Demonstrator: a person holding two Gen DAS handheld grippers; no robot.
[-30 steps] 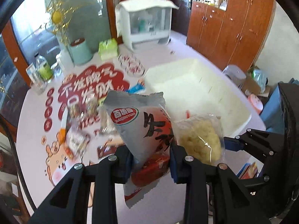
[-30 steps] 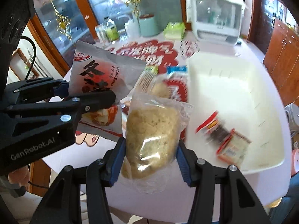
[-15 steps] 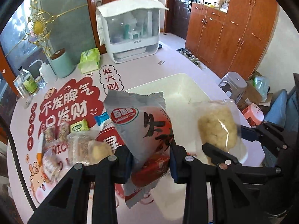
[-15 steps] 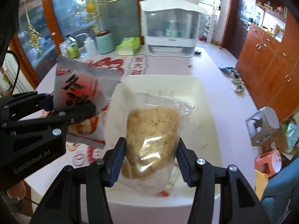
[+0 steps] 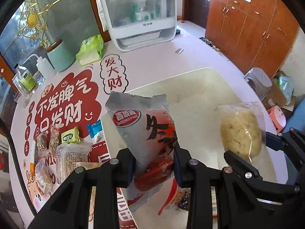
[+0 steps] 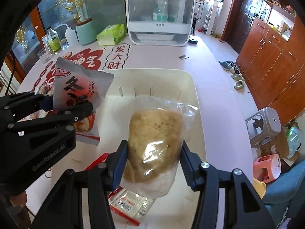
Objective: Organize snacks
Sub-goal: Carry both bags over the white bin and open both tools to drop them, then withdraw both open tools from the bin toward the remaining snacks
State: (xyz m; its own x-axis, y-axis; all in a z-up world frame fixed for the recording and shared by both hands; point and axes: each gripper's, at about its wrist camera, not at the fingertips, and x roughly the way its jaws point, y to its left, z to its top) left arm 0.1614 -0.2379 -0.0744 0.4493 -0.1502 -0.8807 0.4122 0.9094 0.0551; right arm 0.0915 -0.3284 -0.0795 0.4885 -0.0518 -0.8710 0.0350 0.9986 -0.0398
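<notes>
**Both tongs loaded above the bin**

Left tongs (image 5: 154, 162) are clamped on a grey-and-red packet (image 5: 144, 129), held upright at the bin's near left edge. Right tongs (image 6: 152, 158) pinch a clear bag (image 6: 154, 133) of crumbly yellow cake, hanging over the middle of the white bin (image 6: 198, 114). Wrapped snacks (image 6: 129, 206) already lie in the bin at 6 o'clock under the bag. More loose snacks (image 5: 57, 152) sit on the surface at 9 o'clock in the left view, outside the bin.

Risks, as I judge them: the packet hangs close to the bin wall, so releasing it there could tip it back onto the surface. The cake looks fragile, so a tight squeeze or a high drop may crumble it. With both tongs close together, they could knock each other when letting go.
</notes>
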